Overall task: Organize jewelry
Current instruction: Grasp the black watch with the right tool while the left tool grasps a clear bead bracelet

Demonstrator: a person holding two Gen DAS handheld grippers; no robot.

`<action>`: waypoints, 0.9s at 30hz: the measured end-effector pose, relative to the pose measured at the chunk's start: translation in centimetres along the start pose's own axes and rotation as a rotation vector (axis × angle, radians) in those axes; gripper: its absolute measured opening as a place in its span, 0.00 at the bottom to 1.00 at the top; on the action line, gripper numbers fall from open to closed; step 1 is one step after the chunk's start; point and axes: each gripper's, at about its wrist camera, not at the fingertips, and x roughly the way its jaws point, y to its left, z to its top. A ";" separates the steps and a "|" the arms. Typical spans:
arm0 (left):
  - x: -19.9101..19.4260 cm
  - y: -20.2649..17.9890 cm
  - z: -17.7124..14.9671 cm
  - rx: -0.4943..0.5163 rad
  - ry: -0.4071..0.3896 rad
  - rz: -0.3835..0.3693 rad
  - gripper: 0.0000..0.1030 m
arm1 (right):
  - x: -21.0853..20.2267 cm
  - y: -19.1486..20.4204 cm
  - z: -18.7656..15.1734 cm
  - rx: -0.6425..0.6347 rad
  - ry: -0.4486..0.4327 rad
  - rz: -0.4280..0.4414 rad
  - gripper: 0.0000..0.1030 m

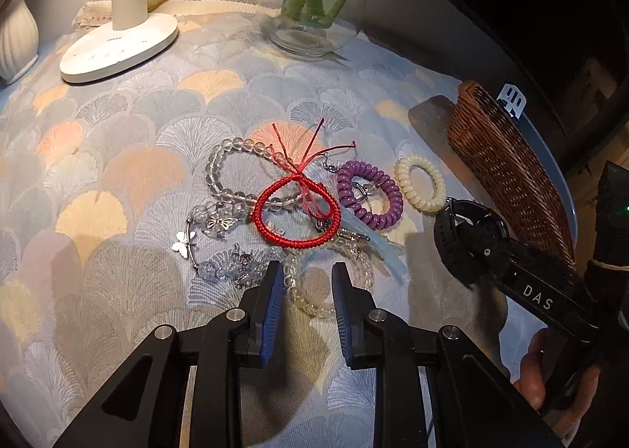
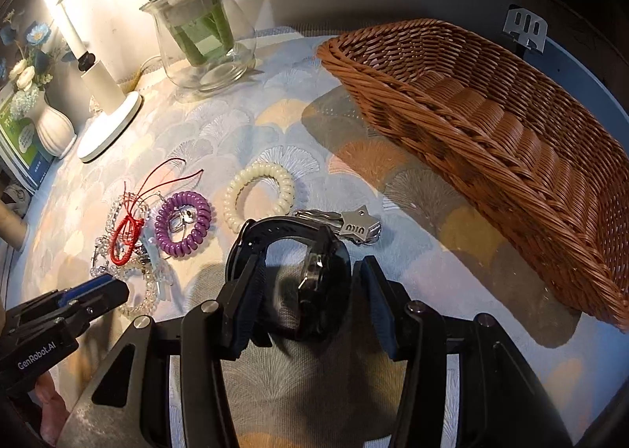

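Right wrist view: right gripper (image 2: 310, 287) straddles the black watch (image 2: 291, 251), jaws apart (grip unclear), just left of the basket (image 2: 491, 125). Left gripper (image 1: 307, 275) is part-open over a clear bead bracelet (image 1: 306, 302); red cord (image 1: 297, 212), purple coil (image 1: 369, 194) and cream coil (image 1: 420, 182) lie further left of the basket.

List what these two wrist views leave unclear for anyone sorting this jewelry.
- Basket floor: right view, near wall hides part.
- Watch face: right view, turned edge-on.
- Clear bead bracelet: left view, left tool covers its ends.
- Silver clip: hidden in left view.
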 end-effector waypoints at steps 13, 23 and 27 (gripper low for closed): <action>0.0 -2.8 -1.0 0.187 -0.051 0.123 0.08 | 0.0 0.8 -0.3 -0.072 -0.028 -0.096 0.18; -5.6 -6.0 -3.1 0.265 -0.141 0.012 0.08 | -5.8 -1.8 -3.4 -0.035 -0.050 0.002 0.16; -7.6 -9.5 -0.8 0.336 -0.206 -0.023 0.08 | -10.4 -3.4 -2.7 -0.010 -0.139 0.001 0.16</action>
